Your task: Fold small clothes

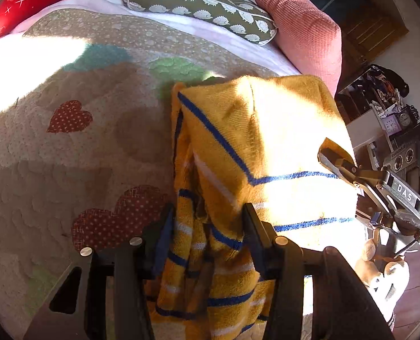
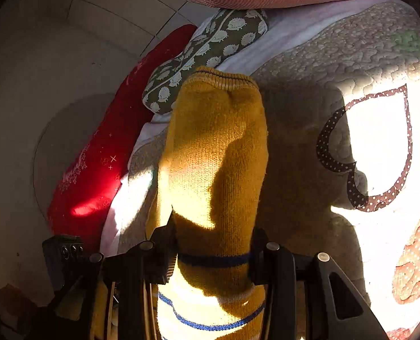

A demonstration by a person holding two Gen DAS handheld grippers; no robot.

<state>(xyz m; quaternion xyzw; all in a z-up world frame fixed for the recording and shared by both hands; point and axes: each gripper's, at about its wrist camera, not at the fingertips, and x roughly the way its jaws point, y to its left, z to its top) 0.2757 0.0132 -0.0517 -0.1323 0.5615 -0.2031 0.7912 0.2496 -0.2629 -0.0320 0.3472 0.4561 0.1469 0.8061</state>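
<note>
The yellow striped sweater (image 1: 255,153) is lifted partly clear of the quilted bedspread (image 1: 76,153), bunched and not yet laid in a flat fold. The left gripper (image 1: 207,226) is closed partway on a gathered striped section, and the right gripper (image 2: 214,252) is closed partway around the sleeve (image 2: 215,153). Judged from this, folding is at an early-to-middle stage: the sleeve must be laid over the body and the garment set down and squared.

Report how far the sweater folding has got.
Done: the yellow sweater looks partly doubled over on the quilt. In hand: the left gripper pinches bunched fabric, the right gripper a sleeve. Left: laying it flat and finishing the folds.
</note>
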